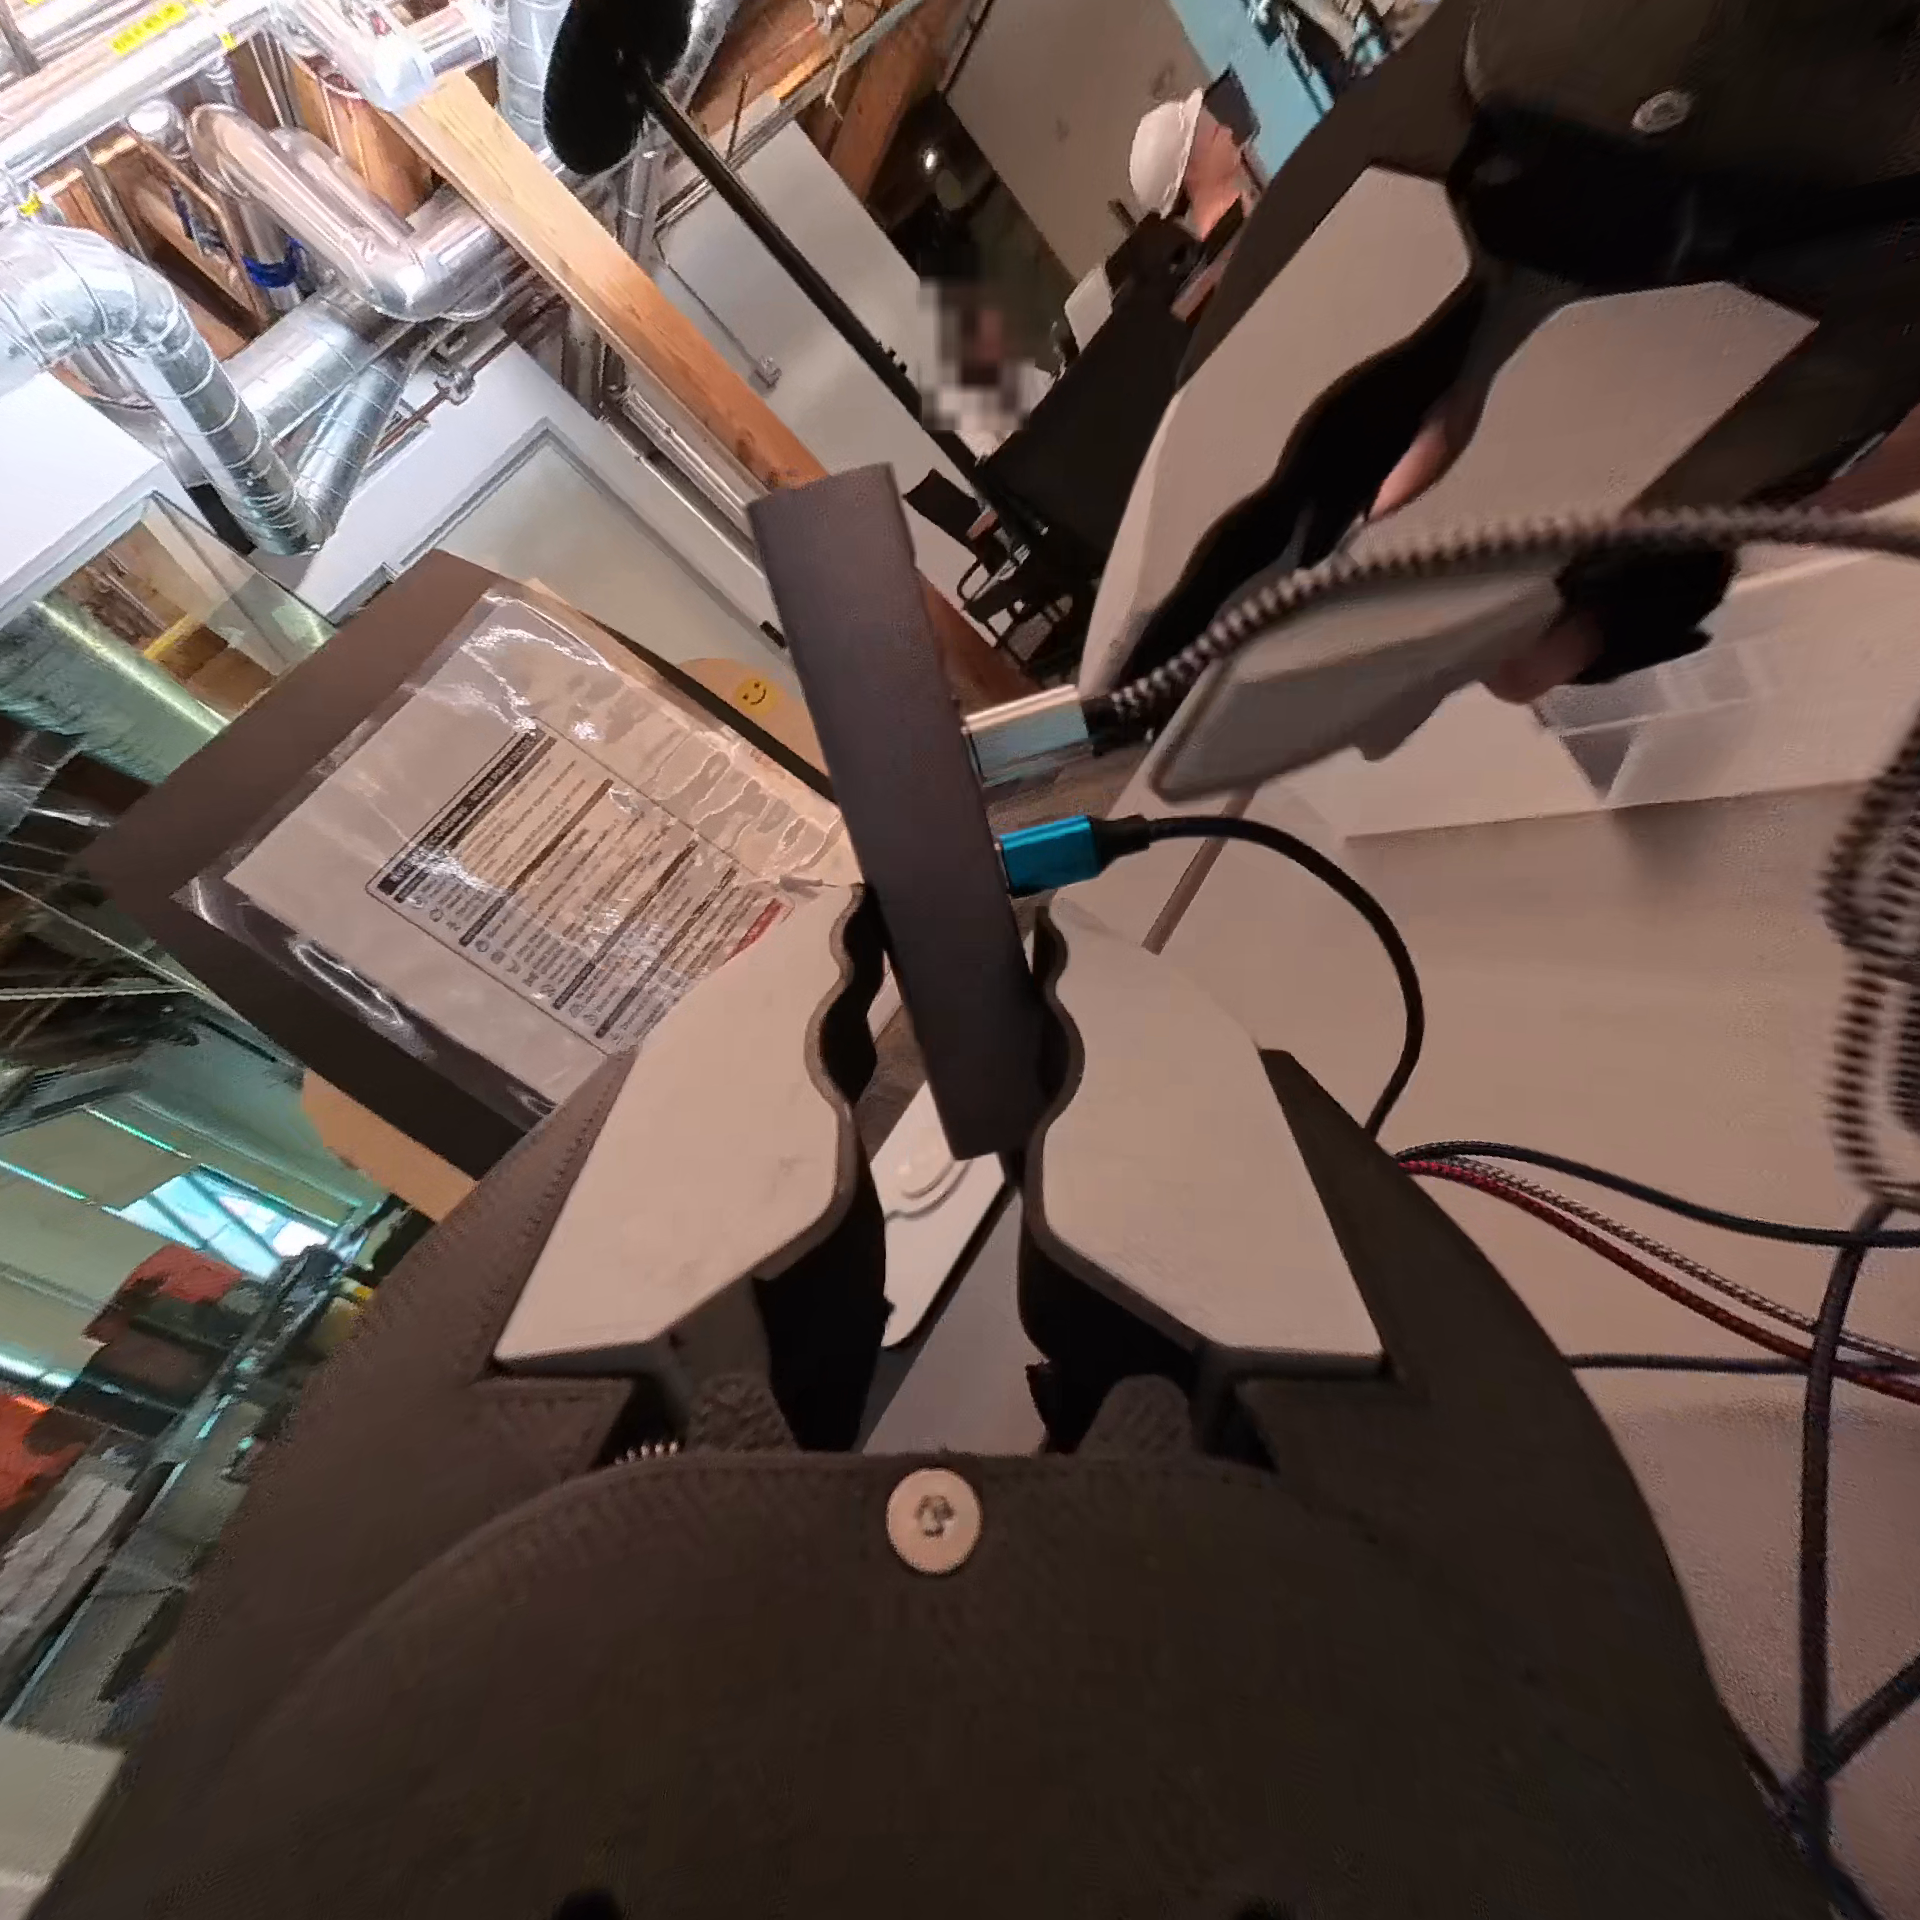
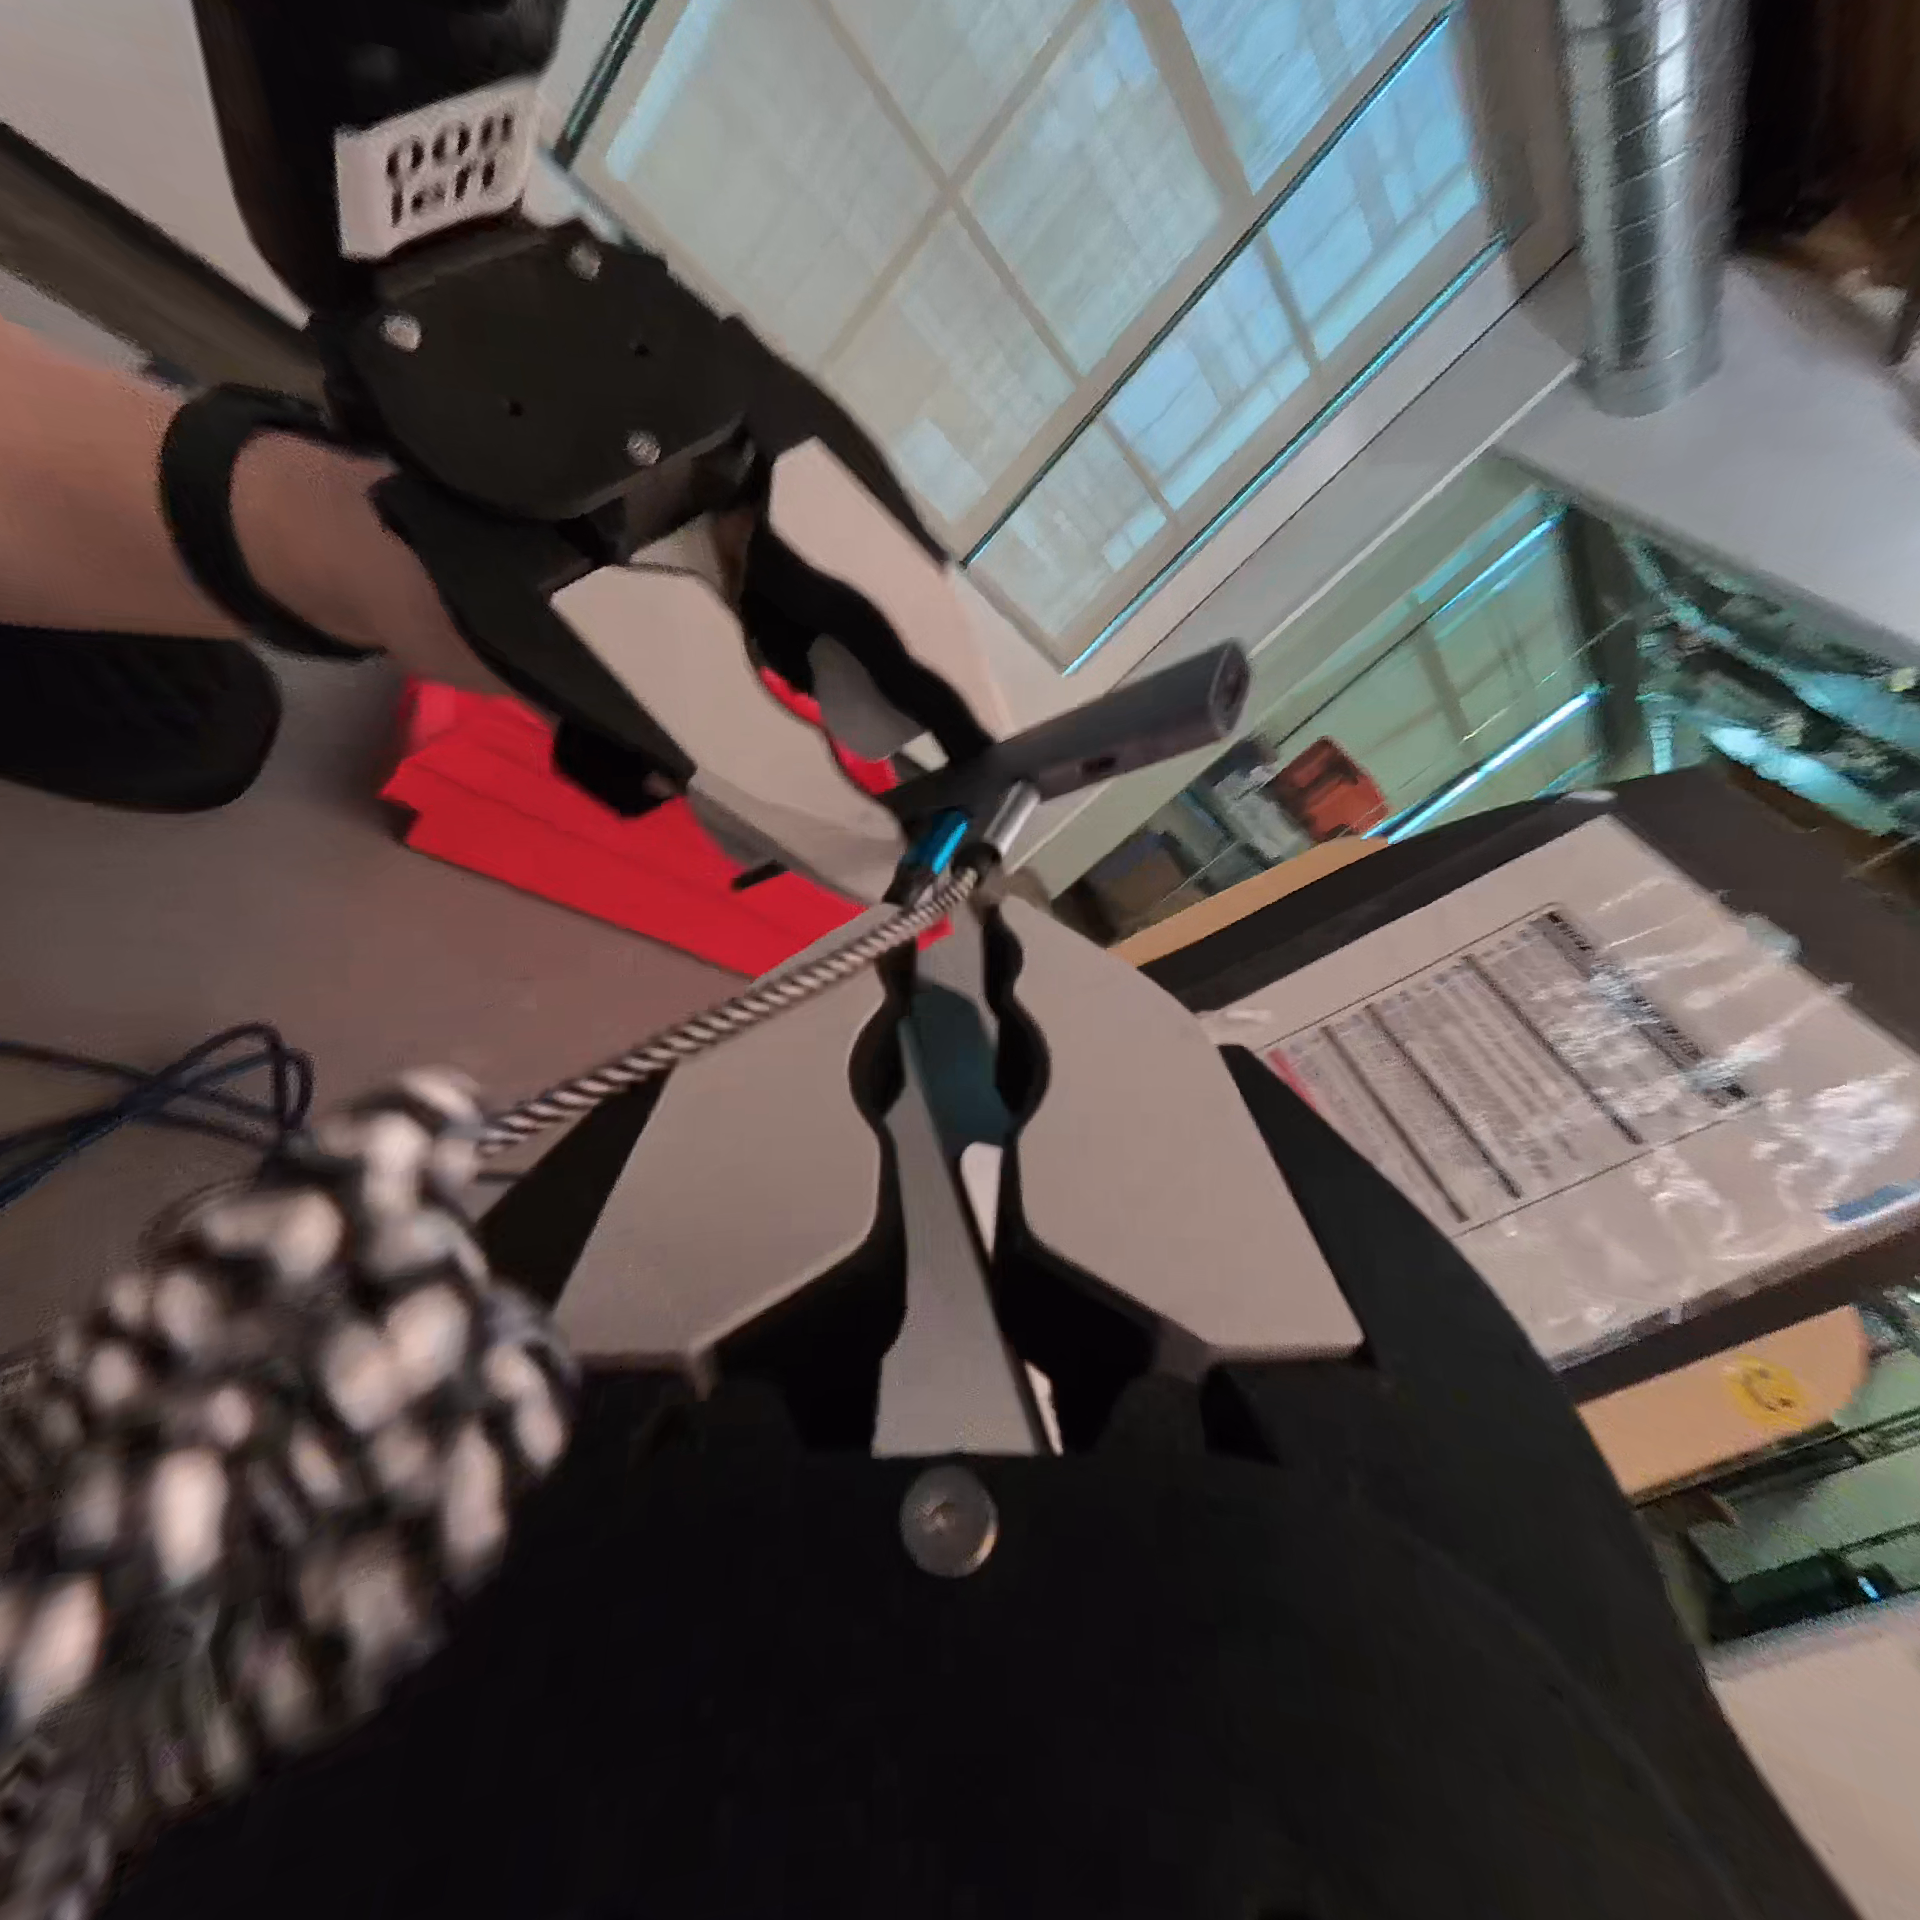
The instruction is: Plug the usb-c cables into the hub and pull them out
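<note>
Two plugs sit in the long edge of the slim dark grey metal hub (image 1: 902,821): a blue-shelled USB-C plug on a thin black cable (image 1: 1049,854) and, just beside it, a silver-shelled USB-C plug on a black-and-white braided cable (image 1: 1023,730). I have the left gripper (image 1: 945,1049) clamped on the hub's lower end, holding it lifted off the white tabletop (image 1: 1621,997) so the ports face my other tool. My right gripper (image 2: 951,935) is nearly closed, its tips at the braided cable right behind the silver plug; whether they actually pinch it I cannot tell through the blur. I judge that grip is placed close to the shell so a pull runs straight along the port, not bending the cord. Loose red and dark cables (image 1: 1704,1299) lie on the tabletop's near side.
</note>
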A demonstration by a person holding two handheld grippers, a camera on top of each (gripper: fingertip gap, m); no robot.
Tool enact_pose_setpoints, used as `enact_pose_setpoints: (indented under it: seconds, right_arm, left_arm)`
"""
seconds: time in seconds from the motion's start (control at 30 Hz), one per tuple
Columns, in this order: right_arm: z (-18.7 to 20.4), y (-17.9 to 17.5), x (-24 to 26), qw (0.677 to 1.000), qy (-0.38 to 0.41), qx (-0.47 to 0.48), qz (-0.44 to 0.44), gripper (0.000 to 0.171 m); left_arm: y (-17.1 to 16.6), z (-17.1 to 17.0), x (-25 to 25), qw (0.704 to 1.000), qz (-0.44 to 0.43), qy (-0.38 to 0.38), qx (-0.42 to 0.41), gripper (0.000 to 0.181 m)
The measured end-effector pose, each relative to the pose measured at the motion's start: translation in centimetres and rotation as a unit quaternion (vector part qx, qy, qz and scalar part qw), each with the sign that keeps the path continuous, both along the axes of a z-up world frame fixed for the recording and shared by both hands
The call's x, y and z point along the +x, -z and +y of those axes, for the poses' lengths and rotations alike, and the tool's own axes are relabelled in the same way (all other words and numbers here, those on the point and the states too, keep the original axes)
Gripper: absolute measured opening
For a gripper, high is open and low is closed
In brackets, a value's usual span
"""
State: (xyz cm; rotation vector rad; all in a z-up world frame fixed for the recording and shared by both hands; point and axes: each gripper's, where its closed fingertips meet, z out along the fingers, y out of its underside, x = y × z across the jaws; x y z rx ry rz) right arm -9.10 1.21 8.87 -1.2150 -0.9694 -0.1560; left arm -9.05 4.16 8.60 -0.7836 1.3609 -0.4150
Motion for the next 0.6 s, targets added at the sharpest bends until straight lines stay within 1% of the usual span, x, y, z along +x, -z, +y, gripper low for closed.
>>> enact_pose_setpoints:
  seconds: [0.03,0.1,0.2,0.27,0.3,0.37,0.4,0.47,0.53,0.6]
  right_arm:
    - [0.3,0.8,0.2,1.0,0.001,-0.018,-0.008,0.018]
    - [0.8,2.2,0.9,0.998,0.0,-0.06,-0.013,0.02]
    - [1.8,3.5,3.1,0.992,0.018,-0.124,0.031,0.022]
    - [2.4,3.4,4.2,0.981,0.021,-0.159,0.107,0.028]
    - [2.6,3.0,4.2,0.97,0.003,-0.181,0.16,0.032]
    - [2.7,2.5,3.5,0.939,-0.042,-0.229,0.254,0.041]
    - [2.8,2.7,3.1,0.923,-0.055,-0.254,0.283,0.048]
    - [3.3,4.4,2.5,0.904,-0.046,-0.312,0.288,0.059]
    - [3.6,6.7,2.1,0.898,-0.023,-0.361,0.251,0.063]
    - [3.6,8.1,1.6,0.893,-0.011,-0.388,0.228,0.062]
  left_arm:
    - [0.2,0.2,0.0,1.0,0.007,-0.004,0.006,0.025]
    - [1.1,0.8,0.2,0.999,0.029,-0.013,0.013,0.024]
    - [2.4,1.9,0.6,0.998,0.058,-0.032,0.02,0.024]
    - [3.5,2.6,0.9,0.995,0.083,-0.041,0.024,0.024]
    - [4.0,2.8,1.0,0.994,0.093,-0.045,0.024,0.025]
    - [4.8,3.2,1.3,0.993,0.104,-0.048,0.019,0.024]
    - [5.0,3.4,1.4,0.993,0.107,-0.048,0.016,0.024]
    - [5.1,3.6,1.4,0.993,0.107,-0.049,0.007,0.024]
    - [4.9,3.7,1.3,0.993,0.104,-0.047,-0.001,0.024]
    - [4.5,4.0,1.1,0.994,0.101,-0.051,-0.001,0.024]
